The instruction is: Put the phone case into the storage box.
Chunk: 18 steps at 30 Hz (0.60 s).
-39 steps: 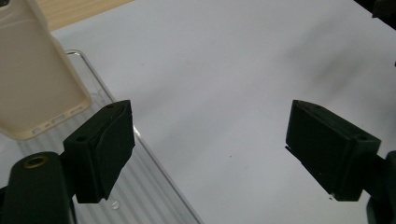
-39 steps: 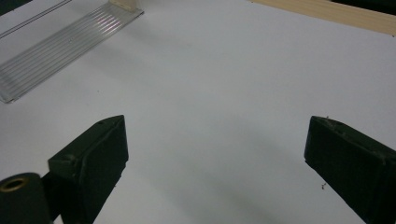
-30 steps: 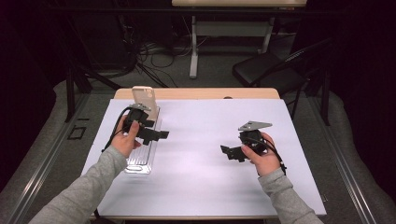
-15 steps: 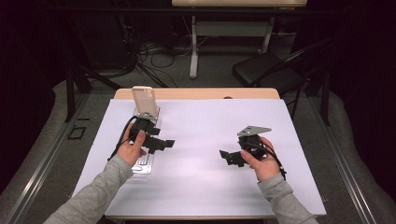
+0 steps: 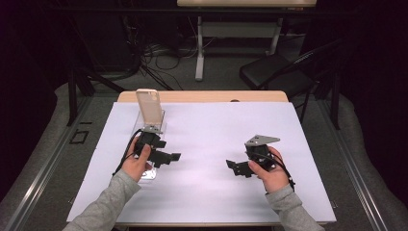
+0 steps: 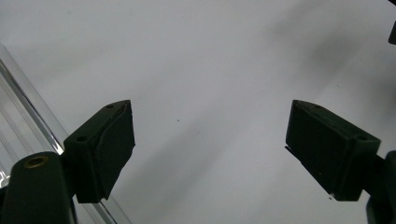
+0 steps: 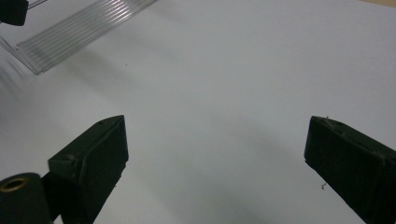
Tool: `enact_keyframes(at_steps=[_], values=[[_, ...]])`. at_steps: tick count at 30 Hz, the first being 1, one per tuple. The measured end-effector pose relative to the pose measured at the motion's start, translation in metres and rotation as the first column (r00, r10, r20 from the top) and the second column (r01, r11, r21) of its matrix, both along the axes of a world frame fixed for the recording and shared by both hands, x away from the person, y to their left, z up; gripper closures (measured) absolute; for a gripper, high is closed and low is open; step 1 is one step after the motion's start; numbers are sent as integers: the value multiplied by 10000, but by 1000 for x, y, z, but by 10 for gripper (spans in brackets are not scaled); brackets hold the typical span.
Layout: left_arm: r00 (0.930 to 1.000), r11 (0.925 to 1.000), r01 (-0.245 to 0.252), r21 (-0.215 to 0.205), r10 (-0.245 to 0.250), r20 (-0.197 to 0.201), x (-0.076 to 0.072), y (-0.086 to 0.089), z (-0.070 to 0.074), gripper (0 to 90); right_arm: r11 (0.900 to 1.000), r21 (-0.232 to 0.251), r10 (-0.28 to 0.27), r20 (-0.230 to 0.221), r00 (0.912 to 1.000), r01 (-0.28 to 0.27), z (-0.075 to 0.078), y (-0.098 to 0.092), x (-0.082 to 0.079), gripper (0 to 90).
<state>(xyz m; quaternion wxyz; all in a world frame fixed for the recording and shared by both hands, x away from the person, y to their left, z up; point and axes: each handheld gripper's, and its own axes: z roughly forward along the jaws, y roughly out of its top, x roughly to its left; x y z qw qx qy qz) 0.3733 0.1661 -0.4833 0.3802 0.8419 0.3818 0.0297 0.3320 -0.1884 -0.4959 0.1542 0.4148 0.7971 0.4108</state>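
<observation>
Here the person stands at the near edge of a table [image 5: 288,96] covered with a white sheet [image 5: 211,130], and each hand holds one tool.

The left tool [image 5: 169,157] is over the left part of the sheet, and its tips point toward the middle of the table. In the left gripper view its two black jaws stand wide apart, and between them there is just the bare white sheet, so this tool is open and grips nothing. Just beside it, on its left side, lies a clear plastic stand [image 5: 149,172]; a part of this stand is seen under the left hand [image 5: 137,161]. The ribbed clear edge of the stand [image 6: 18,107] also runs along the left border of the left gripper view, next to the left jaw, but whether the two touch cannot be told.

At the far end of the stand a beige phone [image 5: 149,107] leans upright, with its back toward the camera.

The right tool [image 5: 235,167] is over the right part of the sheet, well apart from the stand, and it points to the left. Its jaws are also wide apart over the empty sheet, so it holds nothing.
</observation>
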Motion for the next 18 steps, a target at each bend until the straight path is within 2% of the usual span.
enact_keyframes(at_steps=[18], values=[[9999,9999,125,94,-126,44,-11,-2,-12,159,9999,-90,115,-91,9999,-115,-8,2,-8,58]])
